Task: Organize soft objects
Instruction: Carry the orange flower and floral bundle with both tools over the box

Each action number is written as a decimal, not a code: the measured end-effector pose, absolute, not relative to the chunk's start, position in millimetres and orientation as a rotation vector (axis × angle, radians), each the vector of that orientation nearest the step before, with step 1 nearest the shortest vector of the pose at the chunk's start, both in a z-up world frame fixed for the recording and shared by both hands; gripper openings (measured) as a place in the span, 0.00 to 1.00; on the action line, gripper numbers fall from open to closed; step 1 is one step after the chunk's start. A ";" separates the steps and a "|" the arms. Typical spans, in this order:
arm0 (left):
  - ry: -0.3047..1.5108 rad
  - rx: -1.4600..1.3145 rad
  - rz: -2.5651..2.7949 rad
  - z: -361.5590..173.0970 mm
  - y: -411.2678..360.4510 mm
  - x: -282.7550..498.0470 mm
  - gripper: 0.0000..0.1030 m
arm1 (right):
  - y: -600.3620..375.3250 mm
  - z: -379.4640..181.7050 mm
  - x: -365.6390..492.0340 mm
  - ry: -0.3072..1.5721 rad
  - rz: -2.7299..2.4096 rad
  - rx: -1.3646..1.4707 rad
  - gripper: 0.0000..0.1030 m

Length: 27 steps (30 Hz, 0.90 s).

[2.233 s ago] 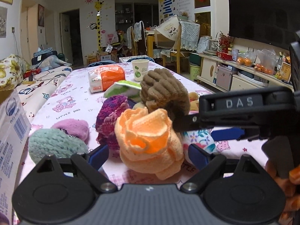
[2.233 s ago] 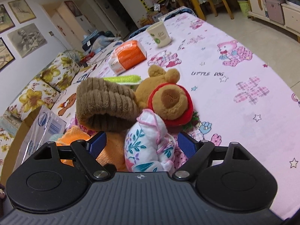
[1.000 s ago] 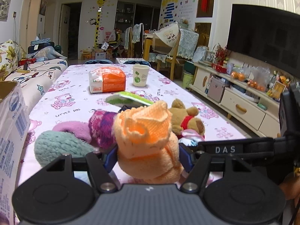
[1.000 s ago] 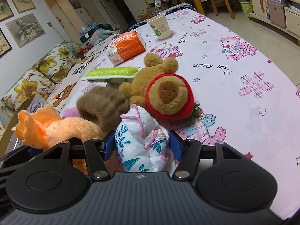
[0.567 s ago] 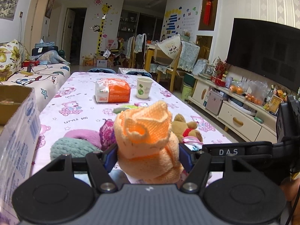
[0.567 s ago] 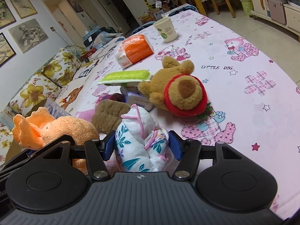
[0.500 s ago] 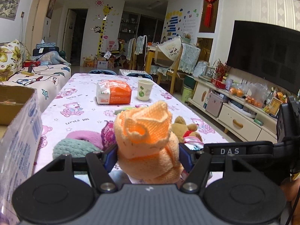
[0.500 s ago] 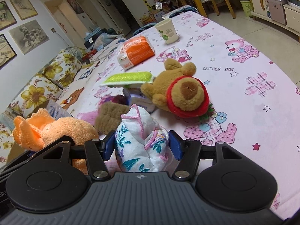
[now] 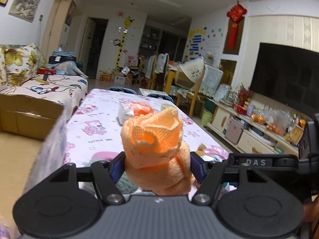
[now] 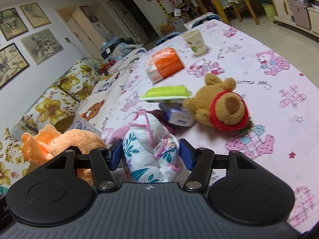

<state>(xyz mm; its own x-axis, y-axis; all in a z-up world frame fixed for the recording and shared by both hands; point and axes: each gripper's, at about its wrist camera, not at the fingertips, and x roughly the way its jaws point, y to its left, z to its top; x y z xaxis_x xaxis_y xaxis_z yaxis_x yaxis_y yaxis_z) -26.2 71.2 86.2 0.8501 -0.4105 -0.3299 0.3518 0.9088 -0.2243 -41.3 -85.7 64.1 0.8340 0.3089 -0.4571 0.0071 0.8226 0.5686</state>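
Orange knit, rolled up, sits pinched between the blue pads of the left gripper (image 9: 157,164), so the orange knitted cloth (image 9: 155,145) rides above the pink tablecloth (image 10: 259,45). "DAS" reads white on the bar of the right gripper (image 10: 150,153), just to the left one's right. That right gripper squeezes a white floral cloth bundle (image 10: 149,151) between its pads. Ahead of it lies a brown teddy bear (image 10: 221,105); beyond the bear the cloth prints "LITTLE DOG". A cardboard box (image 9: 28,119) stands left of the left gripper.
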 end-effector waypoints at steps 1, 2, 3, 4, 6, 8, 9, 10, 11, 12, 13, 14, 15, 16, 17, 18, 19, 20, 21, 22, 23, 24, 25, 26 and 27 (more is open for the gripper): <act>0.376 -0.165 -0.393 87.1 74.8 -26.5 0.65 | -84.6 64.6 -41.0 0.566 0.178 0.595 0.73; 0.371 -0.173 -0.380 88.0 78.8 -26.7 0.65 | -83.1 64.7 -39.4 0.566 0.188 0.605 0.73; 0.367 -0.180 -0.371 89.0 82.3 -27.0 0.65 | -82.2 64.9 -37.4 0.567 0.200 0.618 0.73; 0.360 -0.190 -0.358 90.0 86.6 -27.1 0.65 | -81.3 64.4 -34.9 0.568 0.211 0.629 0.73; 0.345 -0.213 -0.328 92.0 96.0 -27.8 0.65 | -77.4 64.4 -32.1 0.567 0.238 0.648 0.73; 0.330 -0.233 -0.294 94.1 104.3 -28.7 0.65 | -74.0 65.2 -29.9 0.566 0.270 0.665 0.73; 0.323 -0.245 -0.274 95.3 108.5 -28.8 0.65 | -70.3 66.1 -28.7 0.563 0.282 0.671 0.73; 0.314 -0.259 -0.254 96.4 112.6 -28.8 0.65 | -66.5 67.5 -27.6 0.559 0.296 0.673 0.73; 0.306 -0.273 -0.236 97.6 116.3 -29.7 0.65 | -62.8 69.3 -26.3 0.555 0.310 0.675 0.73; 0.297 -0.287 -0.219 99.3 120.3 -29.9 0.65 | -59.6 71.0 -25.0 0.550 0.325 0.679 0.73; 0.287 -0.297 -0.200 100.2 124.0 -31.0 0.65 | -56.3 73.3 -24.1 0.544 0.342 0.682 0.73; 0.277 -0.305 -0.177 100.9 129.1 -31.4 0.65 | -52.0 75.4 -22.0 0.536 0.359 0.683 0.73; 0.268 -0.314 -0.151 101.4 134.6 -31.9 0.65 | -47.9 77.5 -20.3 0.529 0.375 0.682 0.73; 0.262 -0.323 -0.133 101.5 138.8 -32.7 0.65 | -42.9 79.4 -17.6 0.524 0.394 0.679 0.73; 0.253 -0.334 -0.105 102.1 145.1 -33.3 0.65 | -37.3 81.4 -14.7 0.519 0.416 0.676 0.73; 0.248 -0.336 -0.082 102.3 148.6 -33.2 0.65 | -32.3 82.9 -11.9 0.515 0.442 0.677 0.73; 0.245 -0.335 -0.048 102.4 154.0 -32.9 0.65 | -27.0 84.1 -9.2 0.510 0.468 0.680 0.73; 0.243 -0.341 -0.026 102.2 158.4 -33.5 0.65 | -20.9 85.4 -6.8 0.505 0.489 0.680 0.73; 0.242 -0.353 -0.007 102.2 162.4 -33.9 0.65 | -15.0 86.8 -4.6 0.502 0.507 0.676 0.73; 0.241 -0.363 0.014 101.8 168.0 -33.5 0.65 | -8.0 87.9 -1.6 0.500 0.521 0.668 0.73; 0.242 -0.365 0.033 101.8 171.9 -33.2 0.65 | -0.7 88.7 1.6 0.498 0.534 0.660 0.73; 0.243 -0.366 0.052 101.6 175.8 -33.0 0.65 | 6.5 89.2 3.9 0.498 0.547 0.654 0.73; 0.244 -0.372 0.069 100.6 179.3 -33.8 0.65 | 13.6 89.2 6.8 0.500 0.560 0.652 0.73; 0.246 -0.384 0.088 99.9 184.4 -33.1 0.65 | 19.3 88.5 9.5 0.502 0.574 0.651 0.73; 0.252 -0.400 0.102 99.1 189.5 -32.2 0.65 | 23.2 87.7 11.5 0.506 0.586 0.652 0.73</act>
